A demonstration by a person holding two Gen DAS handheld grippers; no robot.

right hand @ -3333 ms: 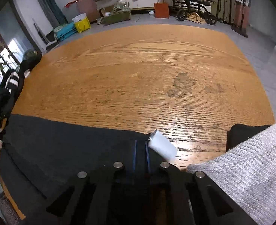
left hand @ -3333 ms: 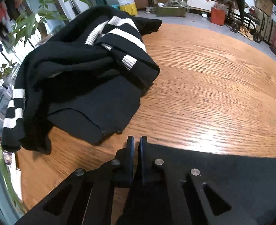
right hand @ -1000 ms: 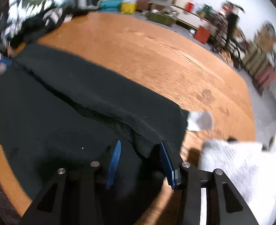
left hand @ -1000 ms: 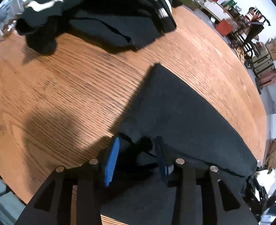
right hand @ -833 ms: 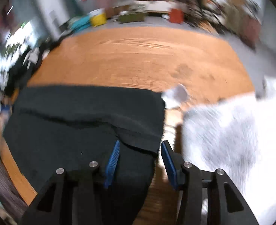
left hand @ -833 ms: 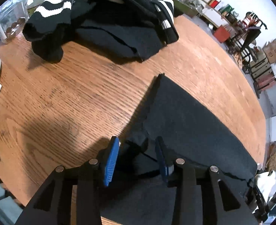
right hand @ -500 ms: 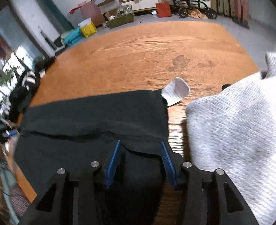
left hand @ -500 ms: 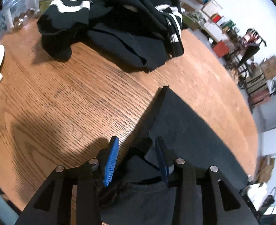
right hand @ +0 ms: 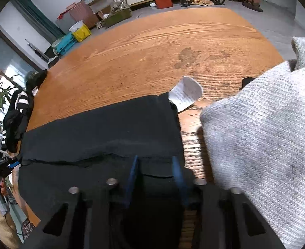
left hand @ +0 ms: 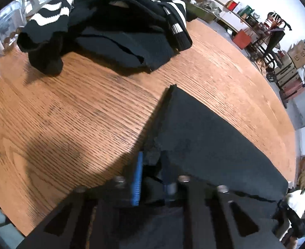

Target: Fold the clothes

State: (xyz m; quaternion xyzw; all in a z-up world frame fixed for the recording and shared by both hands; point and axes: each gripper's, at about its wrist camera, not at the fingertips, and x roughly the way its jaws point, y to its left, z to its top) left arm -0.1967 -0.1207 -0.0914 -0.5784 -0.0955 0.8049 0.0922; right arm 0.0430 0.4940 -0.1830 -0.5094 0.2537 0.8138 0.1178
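Nearest the left camera, the left gripper (left hand: 151,166) has its blue-padded jaws closing, with a bunched corner of the flat black fabric garment (left hand: 204,141) between them. The pads look to be just meeting the cloth, though blur keeps me from saying they press firmly. On the other side, the right gripper (right hand: 155,170) is also closing its jaws; the garment's folded edge lies between its fingers, and here the pads still stand visibly apart from the cloth.

The step in hand looks like pinching both near corners for the next fold. To do it well, each gripper should catch every layer at the corner, not the top one alone, and both should lift evenly so the far edge stays straight.

The garment lies spread on the round wooden table (right hand: 152,47), one folded layer already over it, and a white paper tag (right hand: 185,93) pokes out at its far right corner. Just beside the right edge sits a pale grey knitted garment (right hand: 262,137), so a swing that way is tight. Farther off to the left, a heap of black clothing with white stripes (left hand: 111,20) is well apart from the fold. Straight ahead the table is bare wood, which leaves the most room.
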